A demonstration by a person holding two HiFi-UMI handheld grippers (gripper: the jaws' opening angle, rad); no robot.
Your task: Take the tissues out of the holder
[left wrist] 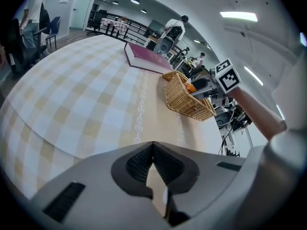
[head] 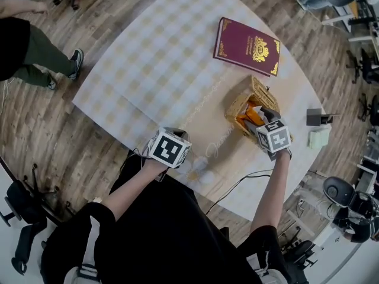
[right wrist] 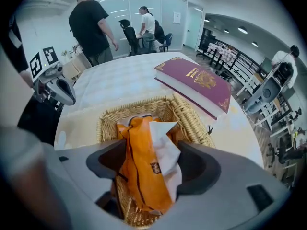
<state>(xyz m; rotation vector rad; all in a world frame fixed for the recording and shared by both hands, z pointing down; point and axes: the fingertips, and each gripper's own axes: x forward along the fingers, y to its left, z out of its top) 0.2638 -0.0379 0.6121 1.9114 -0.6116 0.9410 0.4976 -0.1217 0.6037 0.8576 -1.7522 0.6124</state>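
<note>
A wicker basket (head: 235,105) (right wrist: 189,119) (left wrist: 184,99) stands on the checked table (head: 166,58), right of centre. An orange tissue pack (head: 251,117) (right wrist: 139,143) with white tissue at its top sticks up out of it. My right gripper (head: 262,113) (right wrist: 151,163) points steeply down into the basket. Its jaws stand wide, one on each side of the pack, without clamping it. My left gripper (head: 172,139) (left wrist: 152,150) hovers over the table near the front edge, left of the basket. Its jaws are shut with nothing between them.
A maroon book (head: 247,46) (right wrist: 194,80) lies beyond the basket. A small dark box (head: 314,117) and a pale green pad (head: 320,138) sit near the table's right edge. A cable (head: 237,185) crosses the front. People and office chairs stand around the table.
</note>
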